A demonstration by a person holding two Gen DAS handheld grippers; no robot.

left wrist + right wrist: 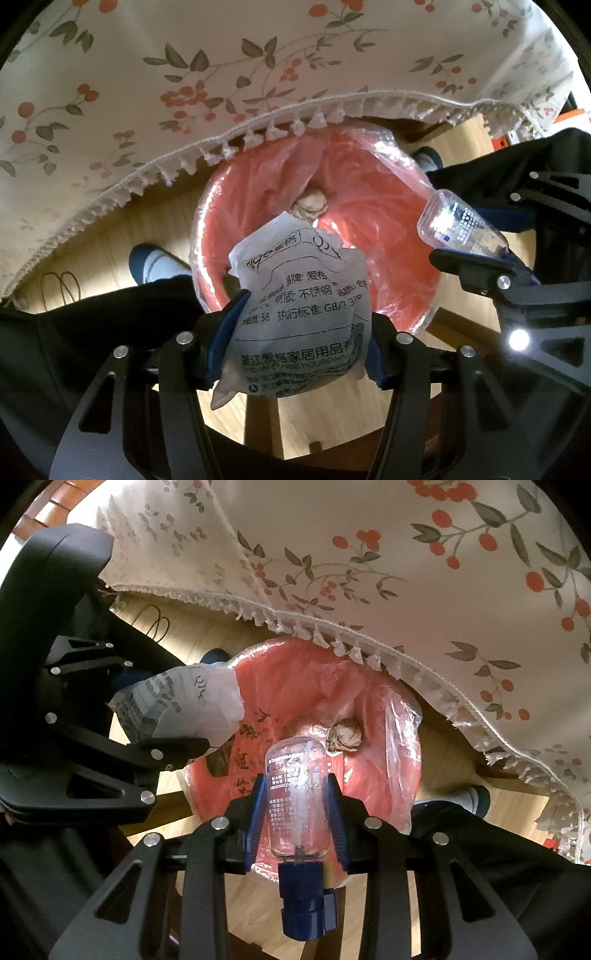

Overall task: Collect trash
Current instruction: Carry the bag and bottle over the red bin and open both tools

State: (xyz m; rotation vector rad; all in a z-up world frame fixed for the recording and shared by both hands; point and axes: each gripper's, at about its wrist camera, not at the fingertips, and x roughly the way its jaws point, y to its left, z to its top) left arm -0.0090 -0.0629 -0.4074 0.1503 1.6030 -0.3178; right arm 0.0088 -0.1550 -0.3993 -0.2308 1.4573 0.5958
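My left gripper (295, 325) is shut on a crumpled white printed packet (303, 302) and holds it over a red bin lined with a clear bag (369, 221). My right gripper (297, 808) is shut on a clear plastic bottle with a blue cap (297, 797), held over the same bin (295, 709). A crumpled brown paper ball (310, 205) lies in the bin; it also shows in the right wrist view (344, 736). The packet (181, 705) and the left gripper show at left in the right wrist view, the bottle (458, 225) at right in the left wrist view.
A floral tablecloth with a tasselled fringe (221, 74) hangs over the bin's far side, also in the right wrist view (443, 590). The person's feet in blue-and-white shoes (155, 262) (465, 797) stand on the wooden floor beside the bin. A dark cable (59, 288) lies on the floor.
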